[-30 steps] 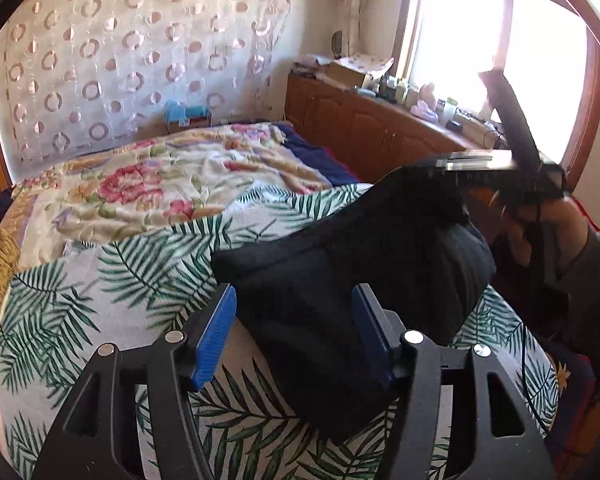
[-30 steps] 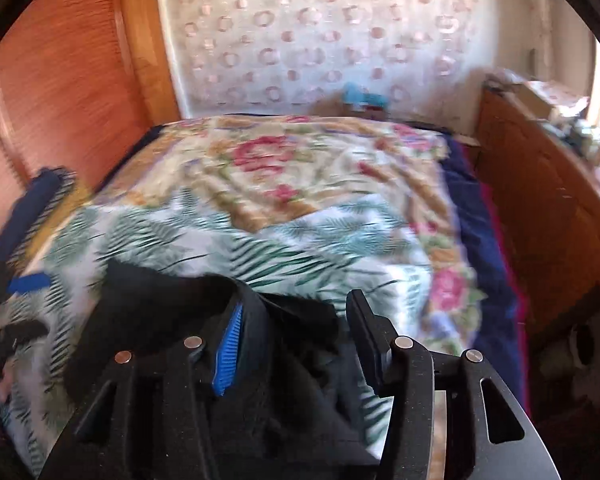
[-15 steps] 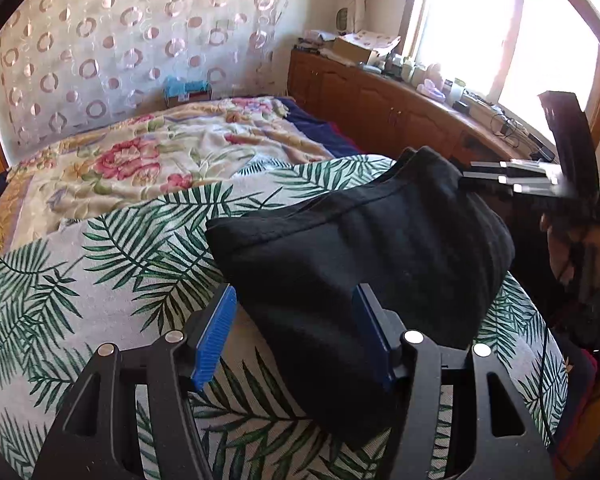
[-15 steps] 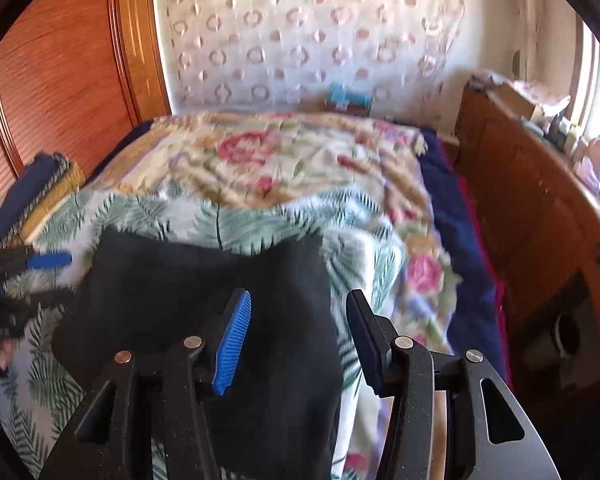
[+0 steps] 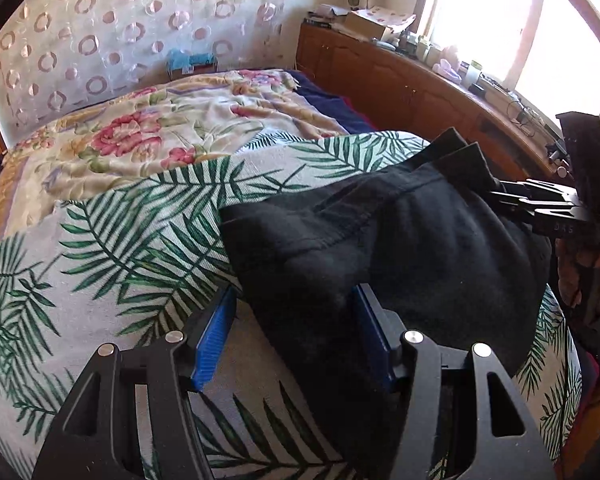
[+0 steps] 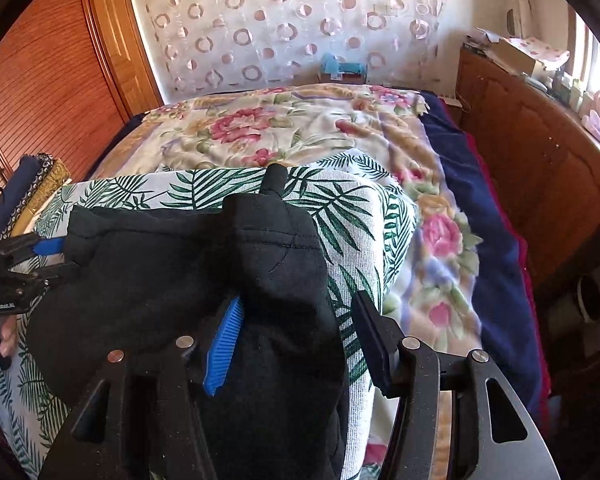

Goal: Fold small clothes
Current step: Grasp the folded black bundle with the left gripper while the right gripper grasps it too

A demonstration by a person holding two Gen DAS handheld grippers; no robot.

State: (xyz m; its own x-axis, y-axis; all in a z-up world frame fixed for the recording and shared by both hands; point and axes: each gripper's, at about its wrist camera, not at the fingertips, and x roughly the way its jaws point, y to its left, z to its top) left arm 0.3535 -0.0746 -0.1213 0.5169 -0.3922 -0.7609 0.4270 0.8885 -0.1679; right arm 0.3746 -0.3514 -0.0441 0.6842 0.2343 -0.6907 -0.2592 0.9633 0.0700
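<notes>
A small black garment [image 5: 400, 248] lies folded on the palm-leaf cloth [image 5: 112, 248] on the bed; it also shows in the right wrist view [image 6: 172, 280]. My left gripper [image 5: 294, 332] is open, its jaws astride the garment's near left corner, not pinching it. My right gripper [image 6: 300, 340] is open over the garment's right edge, its left pad against the cloth. The right gripper shows in the left wrist view [image 5: 512, 200] at the garment's far side, and the left gripper shows in the right wrist view [image 6: 48, 256].
A floral blanket [image 6: 284, 128] covers the far bed. A wooden cabinet [image 5: 400, 84] with clutter runs along the window side. A wooden wardrobe [image 6: 48, 80] stands left, with folded cloths [image 6: 32, 188] stacked by it.
The garment has been lowered from the air and laid flat on the palm-leaf cloth. Both grippers have come down with it, open throughout.
</notes>
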